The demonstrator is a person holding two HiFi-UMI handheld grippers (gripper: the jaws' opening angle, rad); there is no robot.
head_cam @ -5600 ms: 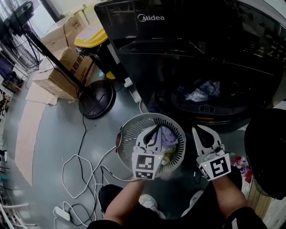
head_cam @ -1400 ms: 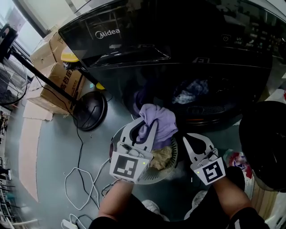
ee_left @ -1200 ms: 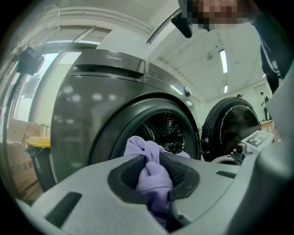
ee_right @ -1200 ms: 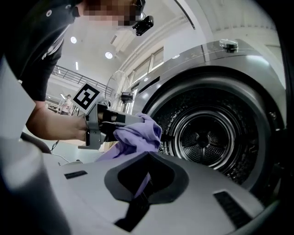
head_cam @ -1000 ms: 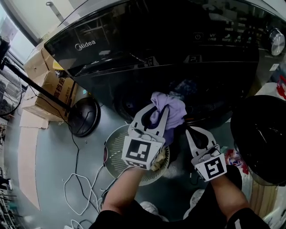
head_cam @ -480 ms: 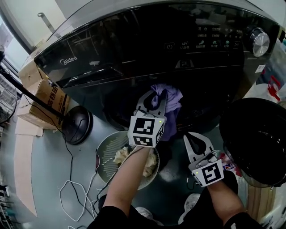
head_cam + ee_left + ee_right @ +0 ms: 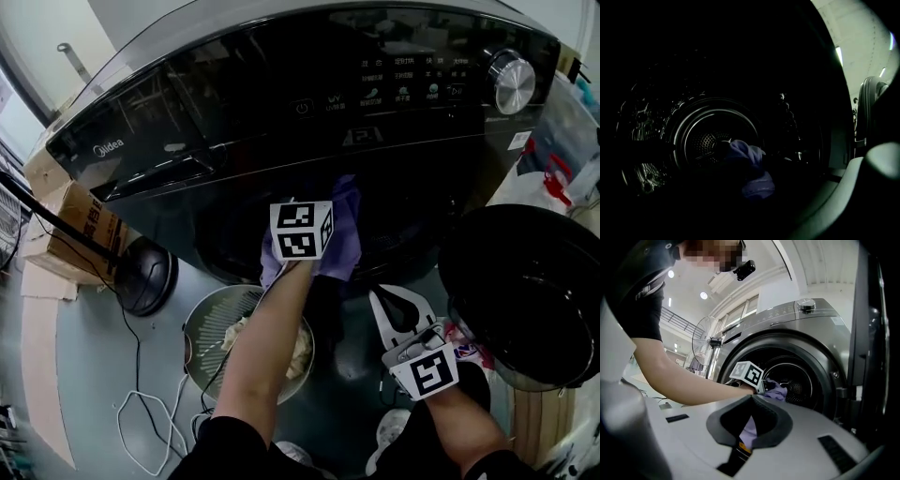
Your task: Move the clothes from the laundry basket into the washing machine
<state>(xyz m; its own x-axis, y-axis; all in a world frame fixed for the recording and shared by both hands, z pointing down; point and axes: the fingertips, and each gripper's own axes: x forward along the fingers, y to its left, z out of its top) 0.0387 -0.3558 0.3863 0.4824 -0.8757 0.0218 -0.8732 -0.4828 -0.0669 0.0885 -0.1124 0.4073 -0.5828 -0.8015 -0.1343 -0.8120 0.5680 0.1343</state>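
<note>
Moving from basket (image 7: 202, 323) into the washing machine (image 7: 234, 112), left gripper (image 7: 305, 228) clamps purple garment (image 7: 342, 239); right gripper (image 7: 389, 300) seemingly closed.

The grey floor (image 7: 94, 342) bears the washing machine (image 7: 281, 103), the laundry basket (image 7: 201, 317) before it, a black fan base (image 7: 145, 277), a cardboard box (image 7: 67, 223), loose white cables (image 7: 125, 417) and seemingly a flat cardboard sheet (image 7: 37, 384).

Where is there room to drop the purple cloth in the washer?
Inside the drum, past the purple cloth in the left gripper, the back wall looks bare; the bottom is too dark. Outside, the floor between the fan base and the laundry basket is bare but for a cable. It's crowded between basket and open door, where the right gripper hangs.
</note>
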